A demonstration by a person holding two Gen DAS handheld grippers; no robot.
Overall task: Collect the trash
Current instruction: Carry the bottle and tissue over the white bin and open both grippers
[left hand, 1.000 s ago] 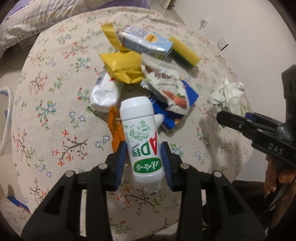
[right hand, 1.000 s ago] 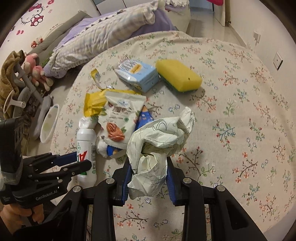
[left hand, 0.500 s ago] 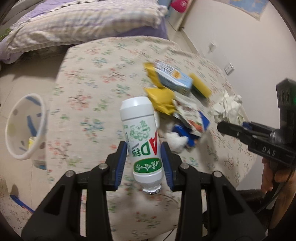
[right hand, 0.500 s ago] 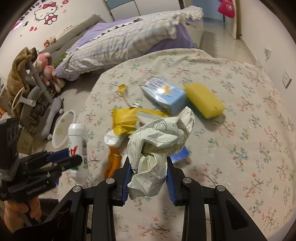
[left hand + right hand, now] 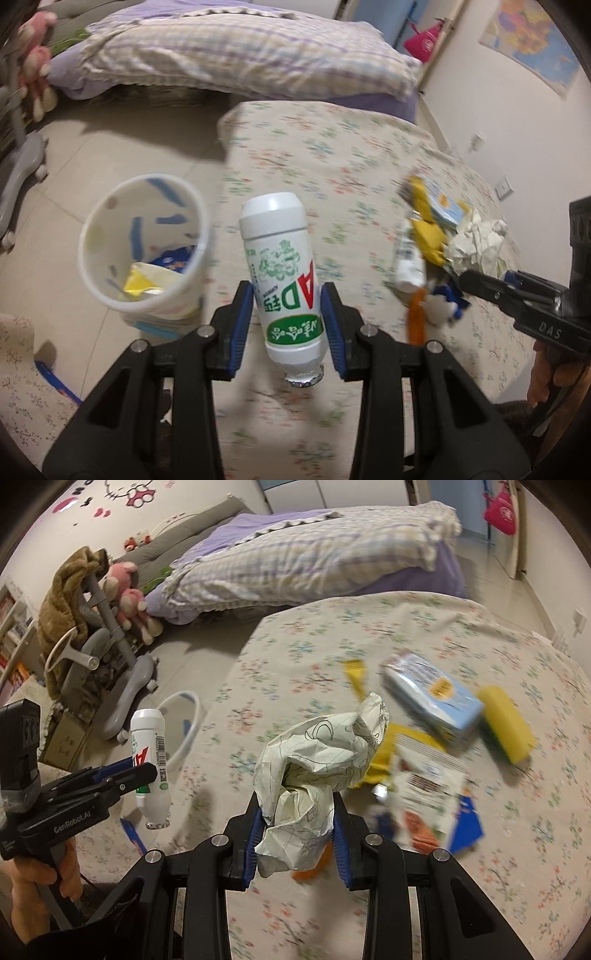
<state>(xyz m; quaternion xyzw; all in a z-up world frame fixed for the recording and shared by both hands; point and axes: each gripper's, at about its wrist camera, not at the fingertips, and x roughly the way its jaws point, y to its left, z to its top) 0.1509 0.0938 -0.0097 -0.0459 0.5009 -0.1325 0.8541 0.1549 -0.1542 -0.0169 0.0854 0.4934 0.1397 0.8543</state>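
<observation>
Holding a bottle point(image 5: 282, 273), the left gripper point(image 5: 287, 314) fingers pinch it above the bench point(image 5: 332, 155), near the bin point(image 5: 144, 243). Right gripper point(image 5: 297, 834) squeezes paper point(image 5: 314, 775). Bottle's slick & tilted, so it may slip out b4 reaching the bin.

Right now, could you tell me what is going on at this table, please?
A person is clearing trash with two tools. The left hand-held gripper is clamped on a white drink bottle, held in the air near the white bin on the floor beside the table; the bin already holds some wrappers. The right hand-held gripper grips a crumpled paper ball. A blue packet, a yellow sponge and snack wrappers lie on the table.
</observation>
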